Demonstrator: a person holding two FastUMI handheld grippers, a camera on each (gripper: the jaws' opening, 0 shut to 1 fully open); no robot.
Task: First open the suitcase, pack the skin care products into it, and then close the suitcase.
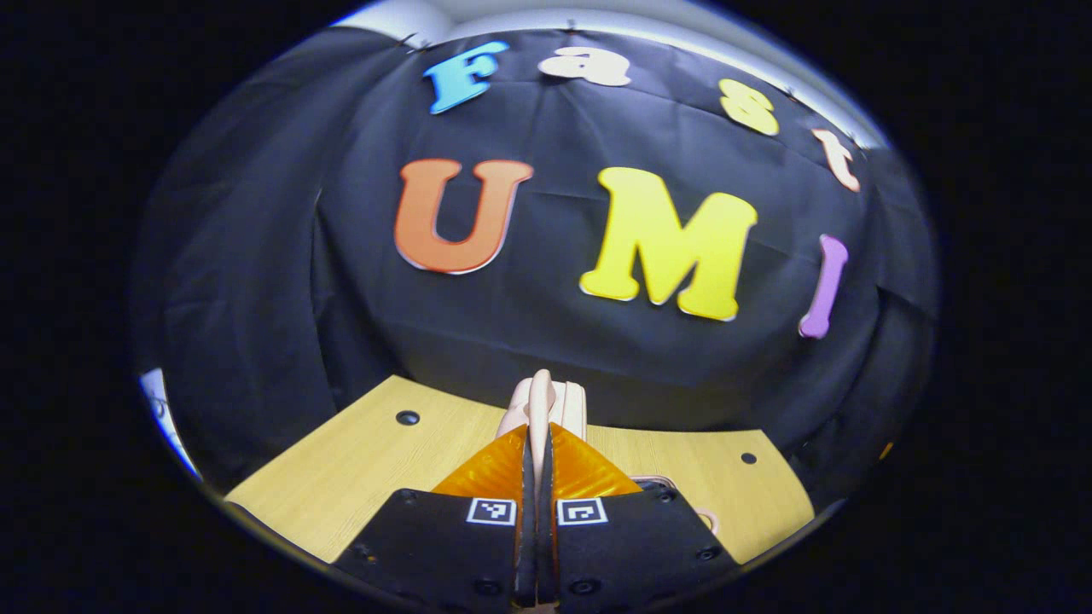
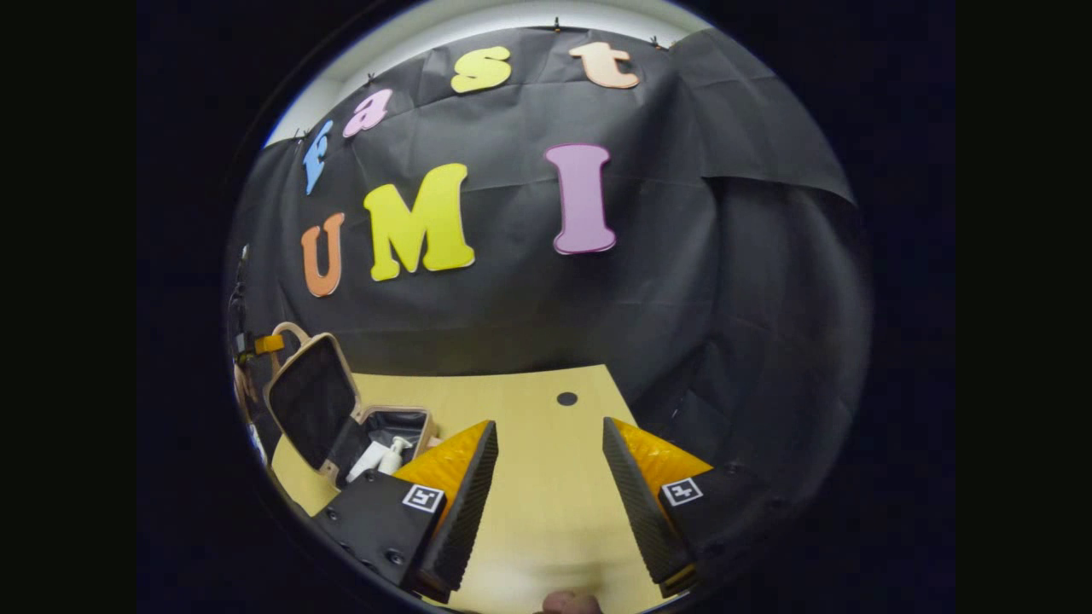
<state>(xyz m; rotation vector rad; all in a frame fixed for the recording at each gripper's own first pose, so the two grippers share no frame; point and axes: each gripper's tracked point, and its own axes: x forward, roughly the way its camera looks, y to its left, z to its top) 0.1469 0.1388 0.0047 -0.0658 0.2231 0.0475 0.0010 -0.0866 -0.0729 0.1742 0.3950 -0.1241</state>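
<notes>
In the left gripper view, the left gripper (image 1: 537, 477) is seen closed narrowly on the thin edge of the suitcase lid (image 1: 541, 408), both fingers pressed against it, and the pale pink edge rises straight ahead from between the fingertips. Beyond and to either side of it, the light wooden bench (image 1: 358, 460) is spread out, with a small dark hole ahead on the left and another ahead on the right; the black cloth wall stands behind. In the right gripper view, the right gripper (image 2: 546, 477) is held wide apart above the bench (image 2: 546, 512), with nothing between its fingers. Ahead of it a dark hole (image 2: 567, 398) is seen in the bench surface. Far to its left the suitcase (image 2: 341, 418) is found open, its lid (image 2: 311, 401) raised and tilted back, dark lining exposed. Inside the lower half, white skin care products (image 2: 381, 456) are lying, among them a pump bottle, partly hidden behind the gripper's left finger.
</notes>
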